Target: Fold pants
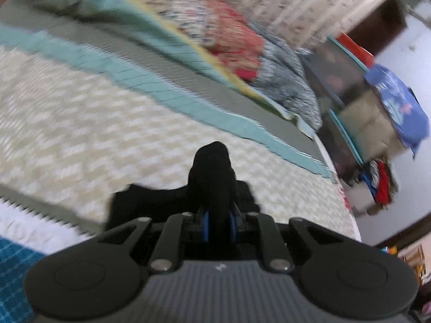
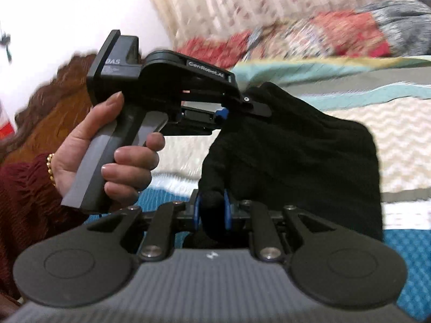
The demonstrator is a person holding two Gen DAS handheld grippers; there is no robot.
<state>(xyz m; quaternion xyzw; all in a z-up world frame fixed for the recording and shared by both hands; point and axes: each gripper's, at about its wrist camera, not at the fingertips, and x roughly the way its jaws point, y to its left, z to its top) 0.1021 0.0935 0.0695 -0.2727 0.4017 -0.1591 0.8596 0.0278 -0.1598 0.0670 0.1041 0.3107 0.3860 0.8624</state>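
- Fingers of both grippers are clamped on black fabric: the left gripper pinches a bunched fold of the black pants, and the right gripper pinches another part of them.
- The pants are held up between the two grippers above the bedspread, sagging in a loose bundle.
- For a clean fold, it is judged that the grippers should be drawn apart so the cloth is pulled taut, then lowered flat before either pinch is released.
- Counted: one pair of pants, two grippers, one visible hand, one bedspread, one heap of patterned bedding.
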